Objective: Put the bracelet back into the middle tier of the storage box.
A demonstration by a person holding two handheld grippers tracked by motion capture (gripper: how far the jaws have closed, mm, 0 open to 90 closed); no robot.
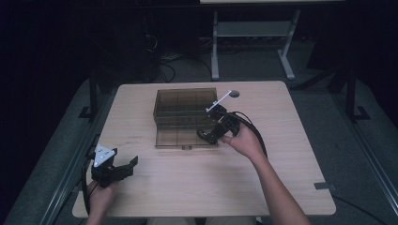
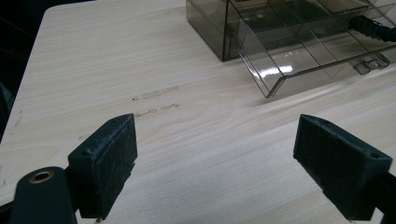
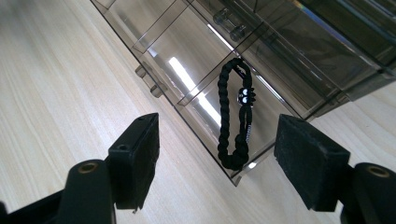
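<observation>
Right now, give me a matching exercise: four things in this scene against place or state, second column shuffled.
Things:
1. left gripper
2. right gripper
3. black braided cord bracelet
4. smoky clear plastic compartment box

Place or state:
A. lying in a corner compartment of the open lid
B. open, over bare wood near the table's left edge
C. lid folded open flat on the light wooden table
D. open, over the lid's corner

Pairs: 1-B, 2-D, 3-A, 4-C

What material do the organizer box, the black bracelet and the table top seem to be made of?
Organizer box: probably hard smoke-tinted clear plastic, glossy; the table grain shows through and light glints on it.
Black bracelet: apparently braided cord, matte; a woven texture is visible.
Table top: pale wood or wood-look laminate, with straight grain lines and a smooth low sheen.
</observation>
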